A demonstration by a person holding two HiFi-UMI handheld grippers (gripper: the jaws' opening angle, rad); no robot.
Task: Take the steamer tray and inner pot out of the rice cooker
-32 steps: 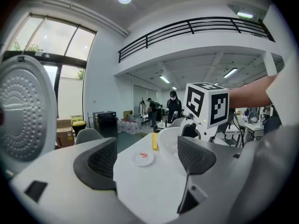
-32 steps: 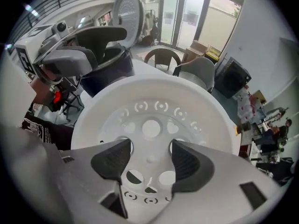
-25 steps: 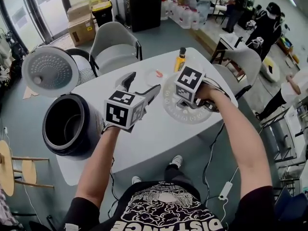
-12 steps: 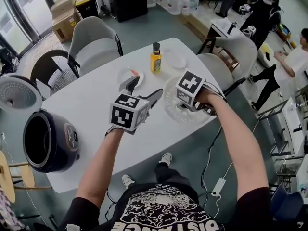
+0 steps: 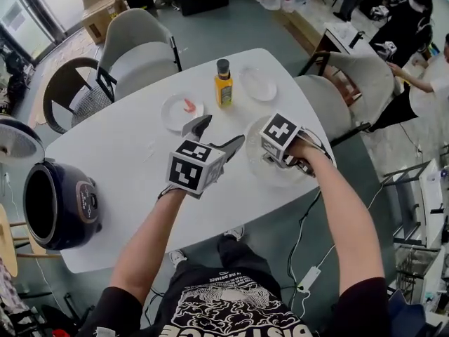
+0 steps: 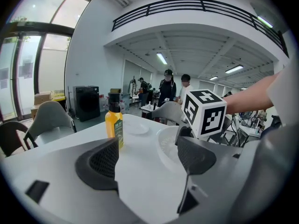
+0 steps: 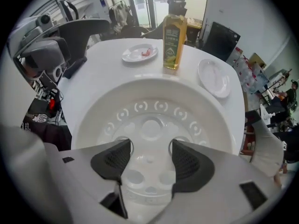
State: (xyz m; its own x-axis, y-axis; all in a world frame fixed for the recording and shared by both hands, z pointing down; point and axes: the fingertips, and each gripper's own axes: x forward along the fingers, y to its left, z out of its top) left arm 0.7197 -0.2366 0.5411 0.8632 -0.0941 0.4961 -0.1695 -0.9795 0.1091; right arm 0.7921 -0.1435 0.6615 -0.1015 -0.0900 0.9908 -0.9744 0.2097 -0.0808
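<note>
Since a second before, both grippers had travelled away from the rice cooker (image 5: 59, 203). It had stood just beside the left gripper (image 5: 218, 134) and now sat well apart from it, at the table's (image 5: 126, 161) 9 o'clock edge. The steamer tray (image 5: 261, 168) lay under the right gripper (image 7: 148, 156) then as now.

The cooker stood with its lid (image 5: 14, 144) thrown back. Its hollow was dark, and whether the inner pot sat inside could not be told. A small plate (image 5: 181, 111) held one reddish morsel, and a second white plate (image 5: 258, 83) lay at the table's 12 o'clock end. Between them stood a yellow bottle (image 5: 223, 84) with a black cap.

The tray, white and pierced with round holes, was at the table's 3 o'clock edge, directly beneath the right gripper. That gripper pointed down into it with its jaws well apart. The tray's floor showed in the gap, and neither pad was seen pressing on anything.

The left gripper stood at the tray's 9 o'clock, near it but not touching. Its jaws were spread wide with only table top between them, and the bottle was toward its 12 o'clock.
</note>
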